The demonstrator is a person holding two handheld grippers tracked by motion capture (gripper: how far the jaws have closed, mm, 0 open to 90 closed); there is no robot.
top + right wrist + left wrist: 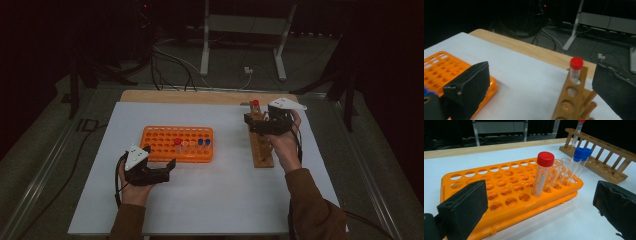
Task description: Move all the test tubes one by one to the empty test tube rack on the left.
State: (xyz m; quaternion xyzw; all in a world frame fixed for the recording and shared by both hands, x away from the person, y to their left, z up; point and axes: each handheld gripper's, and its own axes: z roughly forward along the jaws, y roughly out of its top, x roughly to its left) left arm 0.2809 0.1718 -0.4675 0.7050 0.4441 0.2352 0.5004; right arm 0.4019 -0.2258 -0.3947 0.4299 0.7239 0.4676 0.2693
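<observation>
As it stands upright in orange rack (499,195), red-capped tube (542,173): light, slick, brittle plastic; grip below cap. Left hand-held gripper (536,207) and right hand-held gripper (541,95): jaws wide apart, empty.

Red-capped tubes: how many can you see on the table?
2. One red-capped tube stands in the orange rack, beside two uncapped tubes and two blue-capped ones. The other red-capped tube stands in the end hole of the wooden rack, farthest from the person. None looks hidden.
</observation>
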